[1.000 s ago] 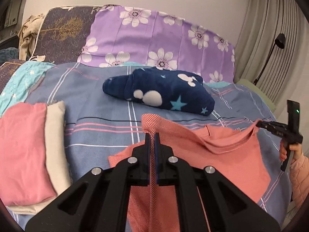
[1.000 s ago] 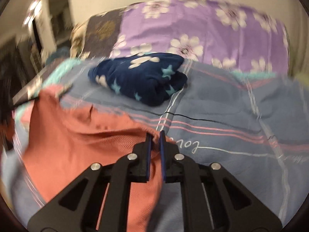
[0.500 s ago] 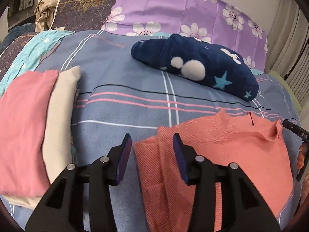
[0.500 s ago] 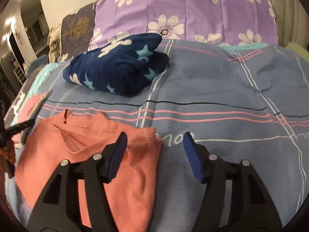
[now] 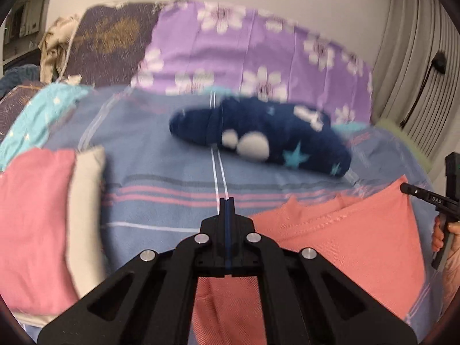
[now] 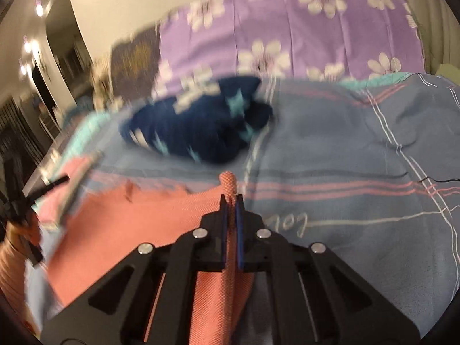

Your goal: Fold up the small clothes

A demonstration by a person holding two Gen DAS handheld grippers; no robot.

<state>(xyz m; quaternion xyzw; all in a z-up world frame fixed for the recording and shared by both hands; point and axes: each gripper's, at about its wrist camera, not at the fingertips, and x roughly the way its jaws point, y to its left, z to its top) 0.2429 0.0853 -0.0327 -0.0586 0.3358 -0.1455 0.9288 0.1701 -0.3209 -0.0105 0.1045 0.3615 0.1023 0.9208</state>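
Right gripper pinching the coral top lying on the striped bedsheet, having just clamped; left gripper snapping closed, apparently on nothing, so probably lifting lopsided and dragging that fold apart

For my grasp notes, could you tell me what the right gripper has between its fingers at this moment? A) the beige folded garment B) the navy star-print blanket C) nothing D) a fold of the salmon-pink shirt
D: in the right wrist view the right gripper is shut on a bunched fold of the salmon-pink shirt, which sticks up past its fingertips.
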